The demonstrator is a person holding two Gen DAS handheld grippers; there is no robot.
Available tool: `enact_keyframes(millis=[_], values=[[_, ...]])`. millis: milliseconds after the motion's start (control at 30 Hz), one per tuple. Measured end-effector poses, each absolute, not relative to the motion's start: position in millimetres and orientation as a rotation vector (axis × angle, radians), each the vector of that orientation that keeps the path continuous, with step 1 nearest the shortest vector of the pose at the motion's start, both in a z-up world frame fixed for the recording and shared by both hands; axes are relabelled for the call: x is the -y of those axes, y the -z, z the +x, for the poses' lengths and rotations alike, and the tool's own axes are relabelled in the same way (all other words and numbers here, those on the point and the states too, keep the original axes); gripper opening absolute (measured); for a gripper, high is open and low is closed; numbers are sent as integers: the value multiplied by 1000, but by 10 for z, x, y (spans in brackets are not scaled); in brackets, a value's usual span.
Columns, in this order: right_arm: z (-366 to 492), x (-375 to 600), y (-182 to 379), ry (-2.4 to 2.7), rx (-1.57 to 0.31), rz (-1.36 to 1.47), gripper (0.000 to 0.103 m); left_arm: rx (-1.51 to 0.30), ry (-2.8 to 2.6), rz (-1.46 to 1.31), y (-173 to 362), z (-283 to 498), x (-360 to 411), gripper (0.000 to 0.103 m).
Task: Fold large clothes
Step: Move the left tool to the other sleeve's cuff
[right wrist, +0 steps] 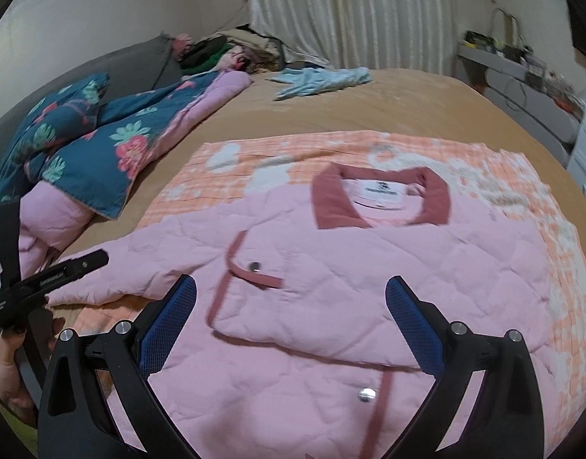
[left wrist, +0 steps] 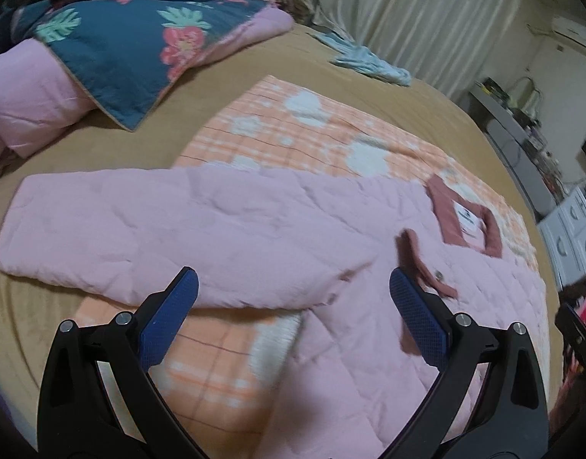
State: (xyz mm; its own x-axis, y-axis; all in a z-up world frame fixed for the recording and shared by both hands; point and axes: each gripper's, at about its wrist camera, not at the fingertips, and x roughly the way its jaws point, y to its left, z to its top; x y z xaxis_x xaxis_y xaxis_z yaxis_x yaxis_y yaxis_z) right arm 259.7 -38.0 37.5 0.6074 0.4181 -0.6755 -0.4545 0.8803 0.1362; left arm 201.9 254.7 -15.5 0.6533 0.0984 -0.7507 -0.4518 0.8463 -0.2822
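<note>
Blue-padded fingers of the left gripper [left wrist: 293, 294] fill the bottom of the left wrist view, spread wide and holding nothing, above the jacket [left wrist: 224, 229]. That pink quilted jacket lies flat on an orange checked blanket [left wrist: 293, 122] on the bed [left wrist: 101, 141], with one sleeve [left wrist: 101, 225] stretched toward the left of the frame and its dark pink collar [left wrist: 465, 225] at the right.

Seen from the right wrist, the right gripper [right wrist: 291, 298] is likewise spread and empty over the jacket front [right wrist: 331, 287], where a snap [right wrist: 253, 266] sits on a flap and the collar [right wrist: 380, 199] lies in the middle of the frame. At the left edge the other gripper's black body [right wrist: 44, 287] shows beside the sleeve tip. A floral quilt [right wrist: 82, 145] is heaped at upper left, and a light blue cloth [right wrist: 323, 78] lies at the top centre, before the curtain [right wrist: 350, 11].
</note>
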Motion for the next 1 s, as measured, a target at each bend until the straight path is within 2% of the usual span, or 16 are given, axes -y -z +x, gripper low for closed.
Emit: enact_keyframes(millis=[533,1000], values=[[2404,-721,-531,-687,-721,-215,99,-784,-551,-669,346,1703,-3382,94],[2331,-1605,-422,-806,-744,-279,99,-775,-734,-817,564,1347,-3938,94]])
